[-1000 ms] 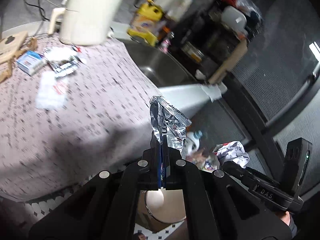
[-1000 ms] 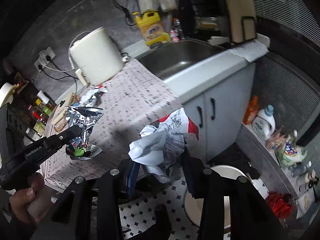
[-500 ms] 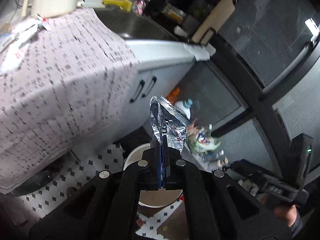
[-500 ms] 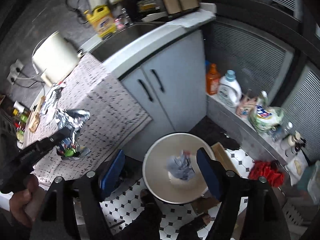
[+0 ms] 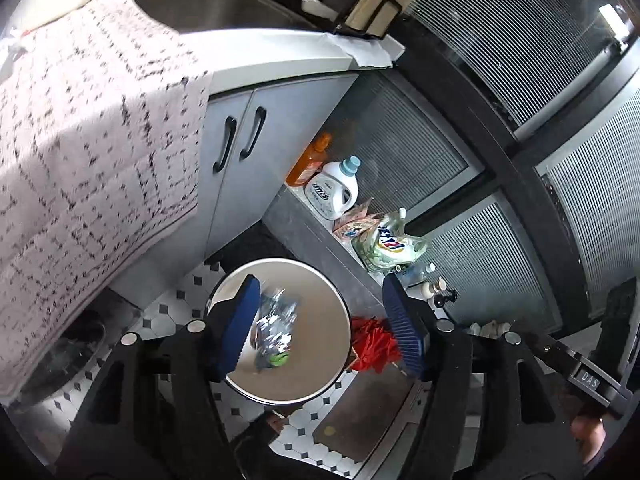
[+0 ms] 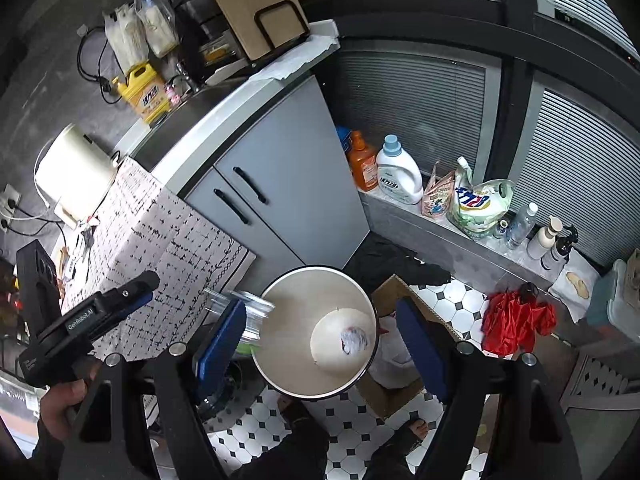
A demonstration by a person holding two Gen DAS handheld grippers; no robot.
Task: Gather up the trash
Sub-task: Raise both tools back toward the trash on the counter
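Trash: foil wrapper (image 5: 274, 332) is now falling, blurred, into the bin (image 5: 320, 384); a second ago it was pinched.
Left hand-held gripper (image 5: 320, 328): is gaping wide, empty, over the bin.
Right hand-held gripper (image 6: 320, 338): is likewise spread wide, empty; crumpled paper (image 6: 353, 340) is lying at the bin bottom.
Meaning: both pieces are binned.
Desk (image 6: 160, 232): remaining litter is too small to make out.

both wrist cams high up, angled steeply down between their fingers, sharing the trash bin (image 5: 340, 308) (image 6: 372, 312) and grey cabinet (image 5: 236, 168) (image 6: 280, 184)
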